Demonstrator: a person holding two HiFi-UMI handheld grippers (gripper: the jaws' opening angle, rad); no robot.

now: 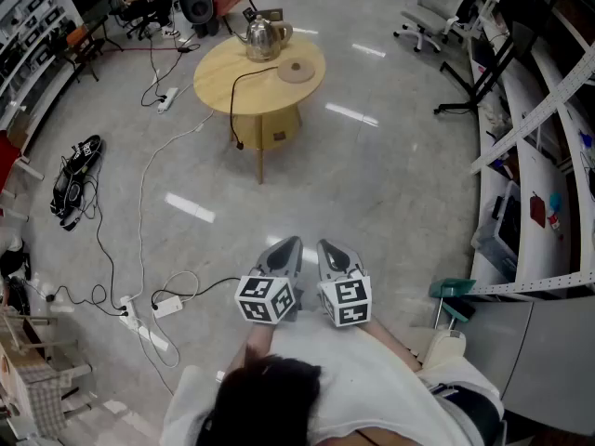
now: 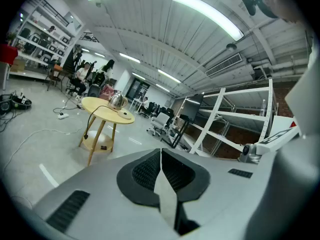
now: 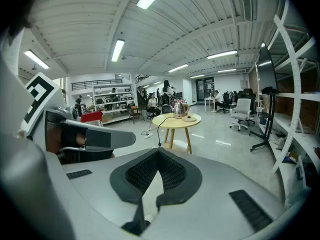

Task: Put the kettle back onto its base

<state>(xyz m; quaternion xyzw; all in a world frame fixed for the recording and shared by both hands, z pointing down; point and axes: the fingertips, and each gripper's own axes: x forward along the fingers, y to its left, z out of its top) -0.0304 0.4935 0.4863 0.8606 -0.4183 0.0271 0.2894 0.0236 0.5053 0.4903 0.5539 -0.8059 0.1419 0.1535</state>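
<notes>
The left gripper (image 1: 286, 245) and right gripper (image 1: 330, 247) are held pressed together, empty, since the kettle (image 1: 263, 38), set beside its base (image 1: 297, 71) on the counter (image 1: 223, 89), is well apart.

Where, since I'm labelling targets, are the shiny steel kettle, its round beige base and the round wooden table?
shiny steel kettle (image 1: 263, 37): head view, on its rounded body.
round beige base (image 1: 297, 71): head view, on the disc's top.
round wooden table (image 1: 279, 96): head view, on bare tabletop near the front edge.
</notes>
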